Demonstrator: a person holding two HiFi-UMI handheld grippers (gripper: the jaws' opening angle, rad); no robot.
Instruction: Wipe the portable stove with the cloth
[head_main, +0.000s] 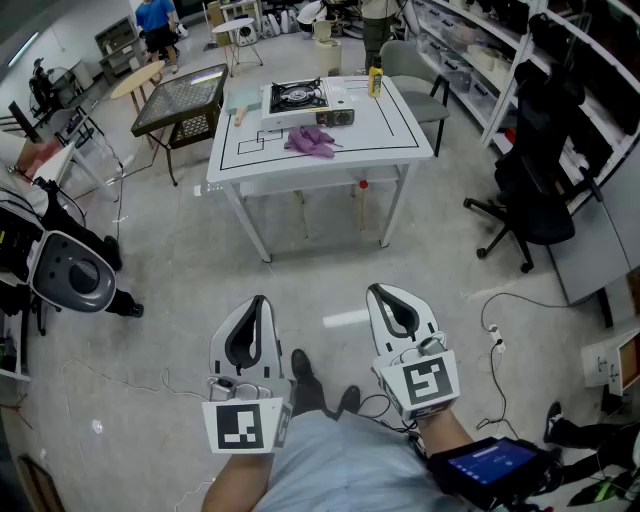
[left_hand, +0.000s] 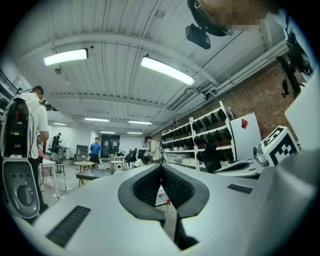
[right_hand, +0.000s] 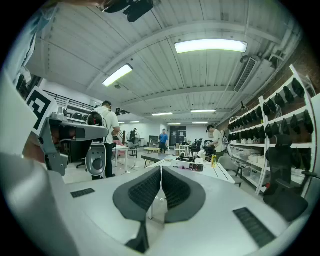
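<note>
The portable stove (head_main: 300, 99) stands on a white table (head_main: 390, 135) far ahead of me. A purple cloth (head_main: 311, 141) lies just in front of it. Both grippers hang over the floor, well short of the table. My left gripper (head_main: 260, 299) is shut with nothing between its pads (left_hand: 150, 186). My right gripper (head_main: 376, 290) is also shut and empty, its pads (right_hand: 175, 187) pressed together. In the right gripper view the stove (right_hand: 192, 163) and the cloth (right_hand: 182, 167) are small in the distance, above the jaw tips.
A yellow bottle (head_main: 375, 82) stands at the table's back right. A black office chair (head_main: 535, 200) and shelving are at the right, a grey chair (head_main: 418, 72) is behind the table, and a dark table (head_main: 185, 100) and a grey machine (head_main: 70, 272) are at the left. Cables lie on the floor.
</note>
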